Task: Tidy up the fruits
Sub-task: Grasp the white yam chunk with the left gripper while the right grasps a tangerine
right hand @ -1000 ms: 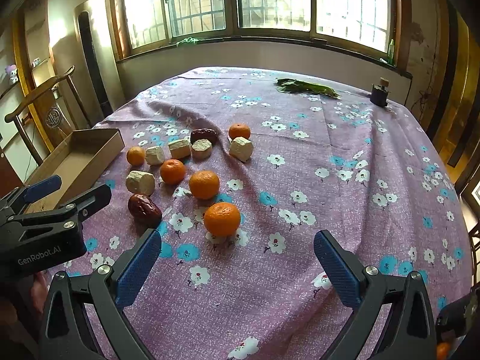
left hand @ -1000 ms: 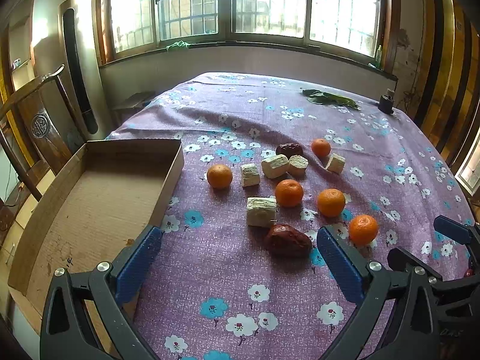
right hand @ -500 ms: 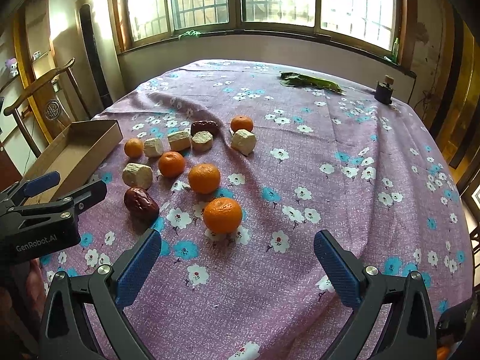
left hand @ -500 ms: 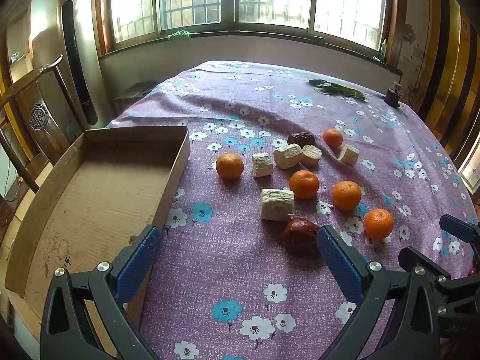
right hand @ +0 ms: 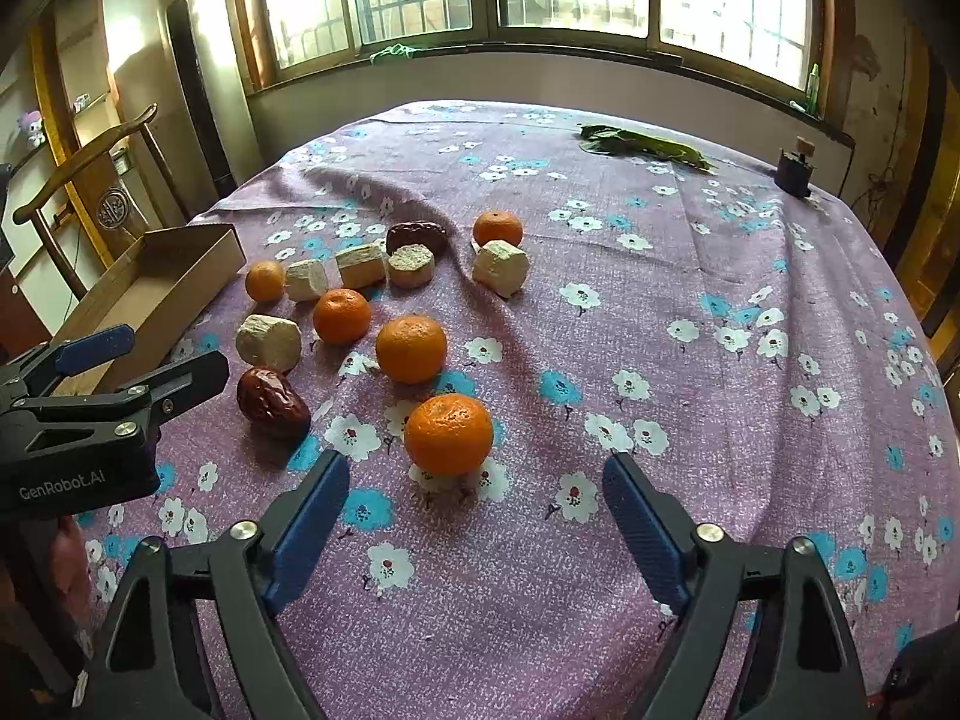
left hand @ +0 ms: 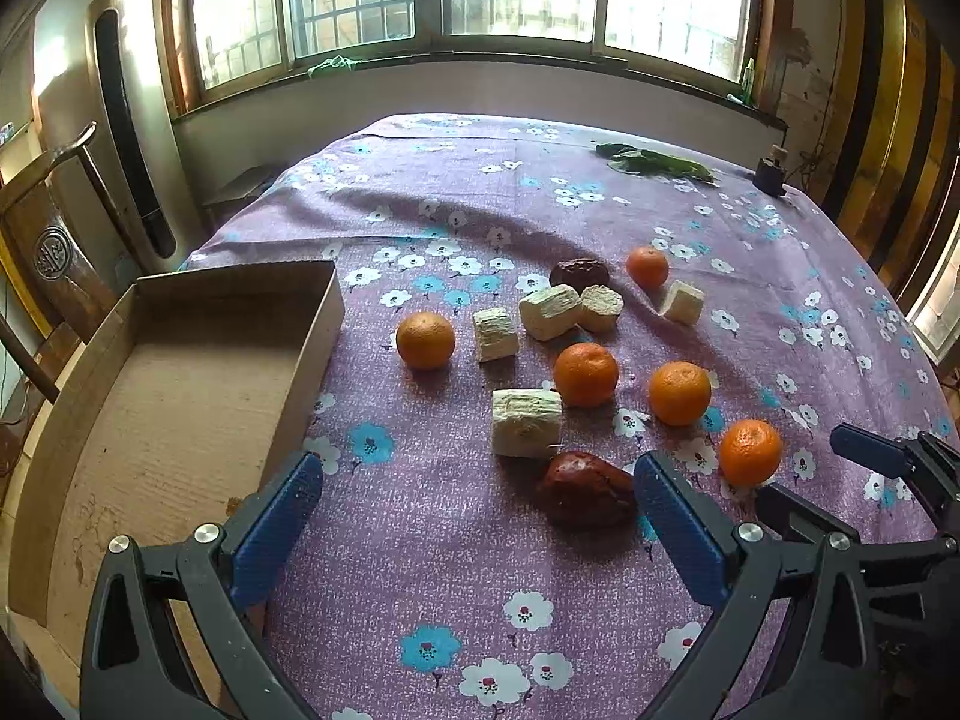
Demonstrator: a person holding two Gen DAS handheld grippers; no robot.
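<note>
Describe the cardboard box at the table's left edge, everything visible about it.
The cardboard box is a shallow, open-topped rectangular tray of plain brown corrugated board with low upright walls. Its floor shows scuffs and stains, and nothing lies inside. It rests flat on the purple floral tablecloth at the table's left edge, with its long side toward the fruit. The nearest orange sits apart from its right wall. The open left gripper hovers near its front corner.

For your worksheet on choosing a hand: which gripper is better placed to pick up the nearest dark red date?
Left. The left gripper is open, with the dark red wrinkled date just inside its right finger; the right gripper faces a round orange tangerine instead.
</note>
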